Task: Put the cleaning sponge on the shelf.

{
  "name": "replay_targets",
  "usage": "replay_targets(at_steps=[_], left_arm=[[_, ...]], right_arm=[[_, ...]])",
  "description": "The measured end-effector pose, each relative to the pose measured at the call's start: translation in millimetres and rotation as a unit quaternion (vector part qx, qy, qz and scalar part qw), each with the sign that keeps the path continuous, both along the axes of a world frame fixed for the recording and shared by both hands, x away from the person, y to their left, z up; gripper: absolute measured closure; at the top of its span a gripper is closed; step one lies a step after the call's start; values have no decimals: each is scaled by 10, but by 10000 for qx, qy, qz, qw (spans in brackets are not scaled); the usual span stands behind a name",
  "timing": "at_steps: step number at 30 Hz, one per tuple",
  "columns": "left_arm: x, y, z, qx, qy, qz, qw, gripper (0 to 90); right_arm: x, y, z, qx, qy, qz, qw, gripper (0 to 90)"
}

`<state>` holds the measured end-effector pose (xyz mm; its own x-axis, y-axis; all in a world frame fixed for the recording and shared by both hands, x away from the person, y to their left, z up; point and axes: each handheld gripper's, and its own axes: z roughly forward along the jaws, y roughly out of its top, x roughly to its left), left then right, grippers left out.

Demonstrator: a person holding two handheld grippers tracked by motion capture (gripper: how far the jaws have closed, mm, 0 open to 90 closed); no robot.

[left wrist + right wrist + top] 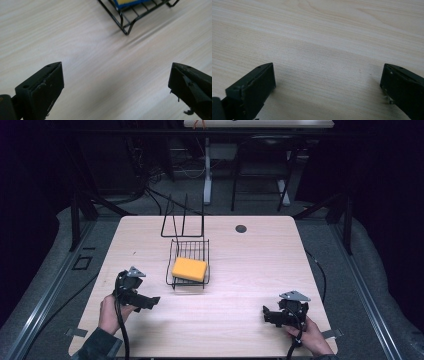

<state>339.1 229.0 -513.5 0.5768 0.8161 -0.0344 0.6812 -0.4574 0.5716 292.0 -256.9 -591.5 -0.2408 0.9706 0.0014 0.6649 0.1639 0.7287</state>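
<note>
Yellow sponge (189, 269) lying in the black wire basket (171, 265) (mid-desk (250, 270)). Left gripper (150, 302) near the basket's corner, jaws spread wide, empty. Right gripper (267, 315) well apart, likewise wide open, holding nothing.

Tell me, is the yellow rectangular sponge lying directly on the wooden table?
No, the yellow rectangular sponge lies inside the black wire basket, which stands on the light wooden table.

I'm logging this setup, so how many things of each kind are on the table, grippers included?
Yellow sponge: 1
Black wire basket, holding the sponge: 1
Black wire rack behind the basket: 1
Handheld grippers, left gripper and right gripper: 2
Total: 5
</note>
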Motion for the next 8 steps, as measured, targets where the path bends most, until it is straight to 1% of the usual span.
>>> replay_targets(at_steps=[2, 3, 4, 5, 8], left_arm=[[-63, 55, -28, -12, 22, 39, 10000, 4], [-87, 77, -55, 13, 51, -9, 10000, 4], [-87, 77, -55, 13, 51, -9, 10000, 4], [-95, 83, -92, 62, 152, -115, 9998, 3], [-77, 74, -111, 79, 161, -165, 9997, 3]], right_arm=[[0, 0, 0, 1, -1, -1, 10000, 0], [-1, 0, 0, -1, 1, -5, 10000, 0], [-1, 0, 0, -1, 1, -5, 10000, 0], [-1, 1, 1, -6, -2, -2, 10000, 0], [-2, 3, 1, -11, -9, 0, 10000, 0]])
